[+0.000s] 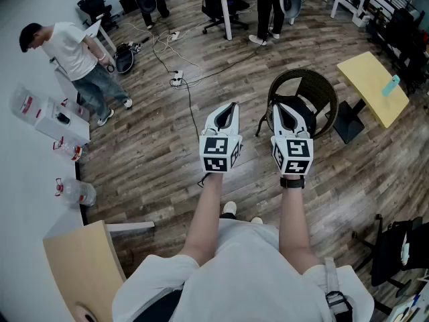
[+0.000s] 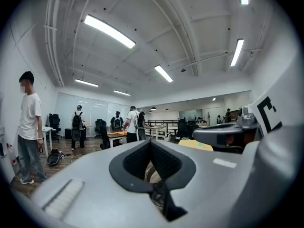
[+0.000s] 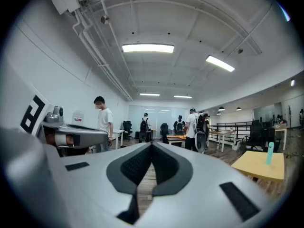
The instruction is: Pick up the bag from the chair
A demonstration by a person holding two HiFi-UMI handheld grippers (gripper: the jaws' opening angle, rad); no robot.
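Holding the left gripper [image 1: 231, 106] and right gripper [image 1: 280, 107] out over the floor, I have both sets of jaws together and empty. The bag [image 1: 307, 114] sits untouched on the chair [image 1: 323, 89] beyond the right one; approach, grasp and lift all look yet to come.

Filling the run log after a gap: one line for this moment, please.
phase: pre-grasp | left gripper: shut, empty | right gripper: shut, empty | bag: on chair, not held

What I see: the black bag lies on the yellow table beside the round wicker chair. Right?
No: the head view shows the black bag on the round wicker chair; the yellow table stands beside it.
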